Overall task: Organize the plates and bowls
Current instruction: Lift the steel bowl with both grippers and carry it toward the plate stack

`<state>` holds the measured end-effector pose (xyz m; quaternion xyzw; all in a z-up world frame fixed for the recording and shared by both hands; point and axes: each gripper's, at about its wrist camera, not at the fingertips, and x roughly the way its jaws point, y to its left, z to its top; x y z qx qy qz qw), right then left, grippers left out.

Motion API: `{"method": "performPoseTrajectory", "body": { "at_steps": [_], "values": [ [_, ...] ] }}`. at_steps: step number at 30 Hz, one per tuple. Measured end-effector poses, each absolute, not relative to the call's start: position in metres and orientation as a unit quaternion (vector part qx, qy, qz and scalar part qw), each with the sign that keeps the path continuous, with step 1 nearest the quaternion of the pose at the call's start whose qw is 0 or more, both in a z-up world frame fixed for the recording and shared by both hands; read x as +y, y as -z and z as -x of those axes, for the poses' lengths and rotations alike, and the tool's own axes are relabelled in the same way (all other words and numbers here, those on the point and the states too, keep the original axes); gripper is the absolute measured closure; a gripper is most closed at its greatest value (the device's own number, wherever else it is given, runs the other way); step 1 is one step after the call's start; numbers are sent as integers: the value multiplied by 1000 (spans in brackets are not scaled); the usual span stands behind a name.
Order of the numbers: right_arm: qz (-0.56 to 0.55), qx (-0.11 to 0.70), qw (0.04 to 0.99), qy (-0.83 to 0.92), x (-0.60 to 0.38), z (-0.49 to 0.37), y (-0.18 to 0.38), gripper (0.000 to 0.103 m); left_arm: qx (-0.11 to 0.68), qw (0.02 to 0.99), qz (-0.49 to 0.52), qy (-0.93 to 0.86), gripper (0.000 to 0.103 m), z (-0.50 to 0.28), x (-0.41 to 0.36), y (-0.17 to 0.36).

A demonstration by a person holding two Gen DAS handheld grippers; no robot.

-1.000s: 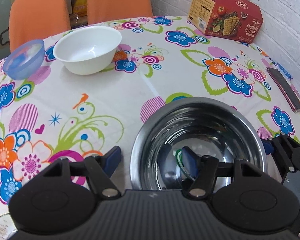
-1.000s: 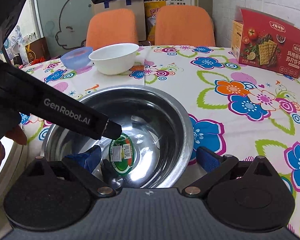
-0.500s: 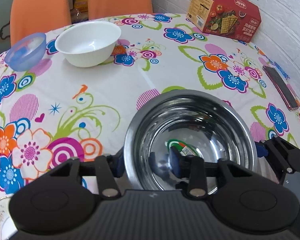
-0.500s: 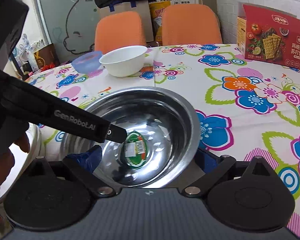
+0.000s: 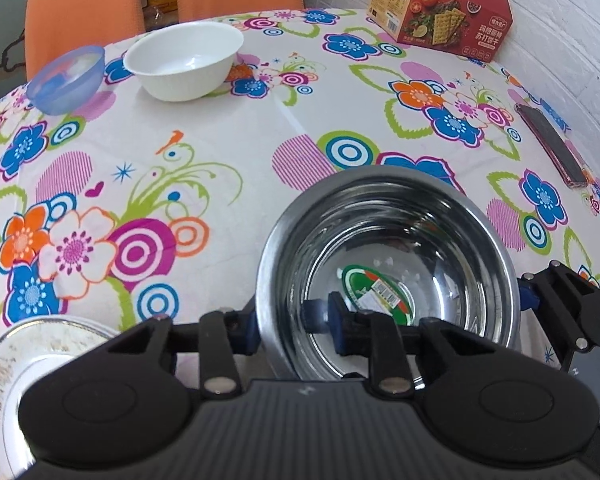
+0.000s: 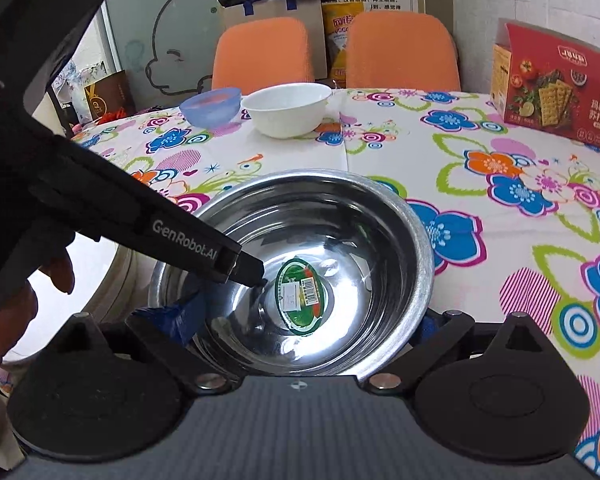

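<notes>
Two hand-held grippers meet at one steel bowl [image 5: 388, 264]: the left hand-held gripper [image 5: 296, 326] pinches its near rim, one finger inside and one outside, while the right hand-held gripper [image 6: 304, 320] sits spread wide around the bowl's near side. Beyond it on the floral counter [image 5: 228, 120] stand a white bowl [image 5: 184, 60] and a blue bowl [image 5: 66, 78], well apart from a cracker box [image 5: 440, 26]. A patterned plate [image 5: 4, 376] lies at the near left.

Black claw [image 5: 292, 326] arms, blue pads, silver screws.
</notes>
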<state>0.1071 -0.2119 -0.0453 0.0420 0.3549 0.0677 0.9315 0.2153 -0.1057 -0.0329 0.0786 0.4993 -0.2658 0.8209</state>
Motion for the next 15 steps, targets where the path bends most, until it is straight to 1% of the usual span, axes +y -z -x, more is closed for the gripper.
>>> {"method": "performPoseTrajectory", "body": {
  "at_steps": [2, 3, 4, 6, 11, 15],
  "values": [
    [-48, 358, 930, -68, -213, -106, 46, 16, 498, 820, -79, 271, 78, -215, -105, 33],
    [-51, 361, 928, -70, -214, -106, 46, 16, 498, 819, -77, 273, 74, -215, -105, 33],
    [-57, 369, 925, -74, -217, -108, 46, 16, 495, 822, -70, 273, 56, -217, -102, 31],
    [-73, 376, 920, -80, -226, -106, 42, 16, 475, 835, -57, 273, 35, -218, -93, 23],
    [-80, 355, 930, -47, -263, -104, 12, 16, 426, 868, -28, 253, 35, -240, -61, -10],
    [-39, 322, 945, -45, -271, -148, -21, 16, 422, 878, 28, 225, 34, -285, -38, -24]
  ]
}}
